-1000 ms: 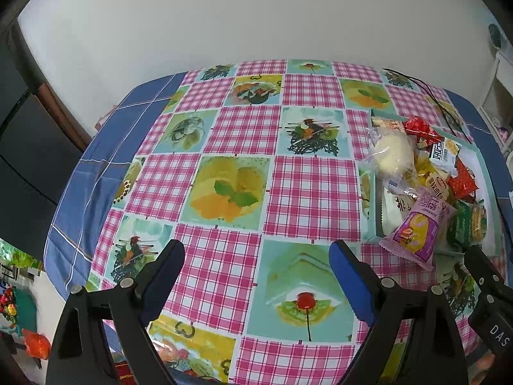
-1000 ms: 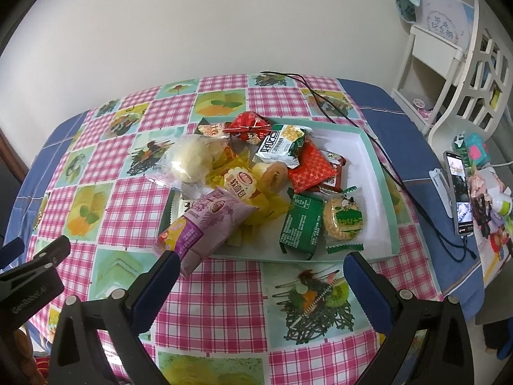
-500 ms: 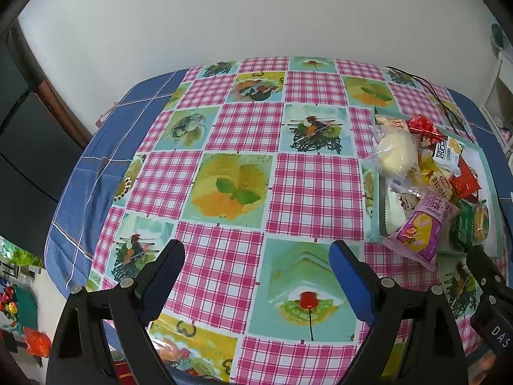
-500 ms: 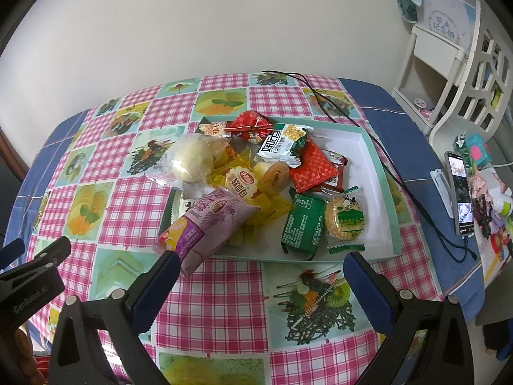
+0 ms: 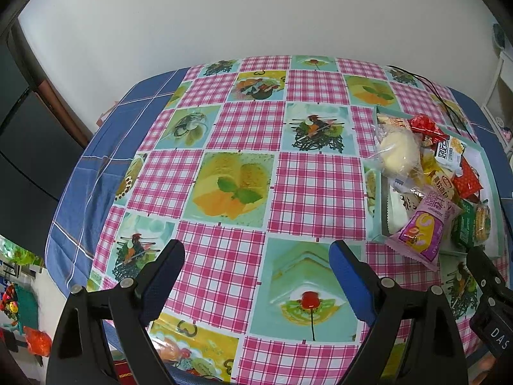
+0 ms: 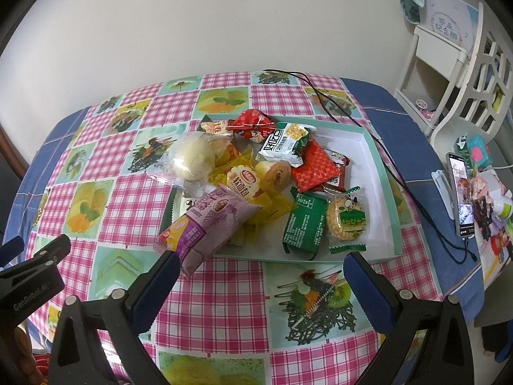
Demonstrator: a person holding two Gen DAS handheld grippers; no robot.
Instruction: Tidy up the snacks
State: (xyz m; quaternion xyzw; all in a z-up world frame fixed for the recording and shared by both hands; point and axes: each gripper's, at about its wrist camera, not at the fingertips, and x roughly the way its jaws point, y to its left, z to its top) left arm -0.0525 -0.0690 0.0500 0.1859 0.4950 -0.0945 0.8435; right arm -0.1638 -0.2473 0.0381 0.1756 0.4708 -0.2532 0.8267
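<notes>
Barely anything has shifted: our left gripper and right gripper still hover wide open, holding nothing; ahead at 12 o'clock the snacks stay heaped in the tray, purple packet overhanging its near-left rim, unsorted

Both tongs, left tongs and right tongs, have black frames, blue-padded fingers, silver screws; white "GenRobot.AI" and "DAS" lettering on their bodies.
</notes>
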